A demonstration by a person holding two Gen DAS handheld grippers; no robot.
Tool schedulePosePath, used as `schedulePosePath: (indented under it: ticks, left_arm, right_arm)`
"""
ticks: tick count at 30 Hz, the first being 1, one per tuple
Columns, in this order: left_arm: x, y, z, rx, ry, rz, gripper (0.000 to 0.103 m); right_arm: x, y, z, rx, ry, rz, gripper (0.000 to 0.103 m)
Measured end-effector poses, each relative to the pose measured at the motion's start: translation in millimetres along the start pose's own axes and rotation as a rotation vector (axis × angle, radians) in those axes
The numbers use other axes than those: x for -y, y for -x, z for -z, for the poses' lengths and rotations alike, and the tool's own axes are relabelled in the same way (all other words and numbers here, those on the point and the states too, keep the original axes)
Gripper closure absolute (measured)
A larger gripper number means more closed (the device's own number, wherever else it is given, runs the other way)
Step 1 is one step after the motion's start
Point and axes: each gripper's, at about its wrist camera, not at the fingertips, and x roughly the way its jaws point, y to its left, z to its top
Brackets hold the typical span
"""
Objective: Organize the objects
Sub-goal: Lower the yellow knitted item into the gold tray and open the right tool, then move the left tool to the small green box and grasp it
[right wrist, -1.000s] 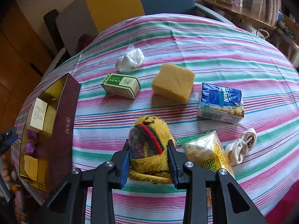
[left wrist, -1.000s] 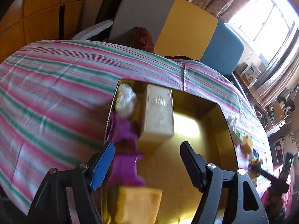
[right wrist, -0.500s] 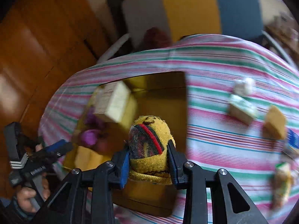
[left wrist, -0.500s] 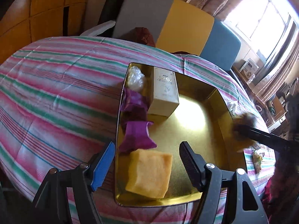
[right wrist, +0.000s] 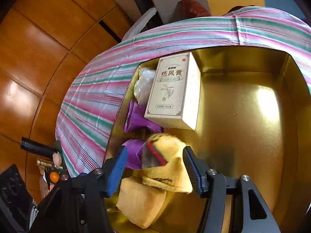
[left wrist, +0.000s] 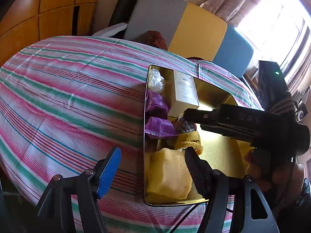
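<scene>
gold tin point(right wrist: 243, 136), pink-green striped tablecloth point(left wrist: 68, 97)

You see a shiny gold metal tin point(right wrist: 252, 136) on a soft striped cloth point(left wrist: 68, 97). At its 12 o'clock lies a smooth matt paper box point(right wrist: 175, 89). Beside that are crinkly purple plastic packets point(left wrist: 158, 127), a fuzzy knitted yellow sock point(right wrist: 167, 167) and a rough yellow sponge point(right wrist: 140, 203).
</scene>
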Motion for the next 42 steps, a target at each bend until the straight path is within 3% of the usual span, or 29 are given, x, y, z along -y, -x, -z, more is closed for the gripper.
schedulePosePath:
  ticks: [7,16,19,23,26,33,36,39,42]
  left_arm:
    - [9.0,0.5,2.6,-0.002,-0.023,0.013,0.035]
    - [54.8,1.7,2.5,0.004,-0.136,0.033,0.035]
    - [76.1,2.1,2.9,0.017,-0.196,0.01,0.035]
    - [106.4,0.6,1.8,0.043,-0.276,-0.042,0.035]
    - [126.1,-4.4,0.1,0.033,-0.302,-0.028,0.035]
    - [167.8,-12.3,12.0,0.027,-0.419,-0.012,0.035]
    - [181.1,-15.7,16.8,0.016,-0.456,-0.013,0.035]
    - [191.4,-21.4,17.7,-0.006,-0.467,0.008,0.035]
    - [200.0,-25.4,18.5,-0.026,-0.465,0.041,0.035]
  right_arm:
    - [12.4,37.8,7.2,0.067,0.007,0.055,0.035]
    - [76.6,121.2,33.0,0.183,-0.086,0.129,0.027]
    - [95.9,146.9,41.7,0.207,-0.089,0.198,0.025]
    - [130.5,177.1,53.6,0.215,-0.094,0.391,0.022]
    - [169.9,202.6,63.3,0.239,-0.147,0.508,0.022]
    - [269.4,255.4,76.7,0.294,-0.375,0.617,0.022]
    - [294.6,259.7,89.7,0.324,-0.453,0.615,0.022]
    - [318.1,266.4,103.6,0.349,-0.601,0.532,0.023]
    - [318.2,273.3,107.5,0.383,-0.631,0.527,0.023]
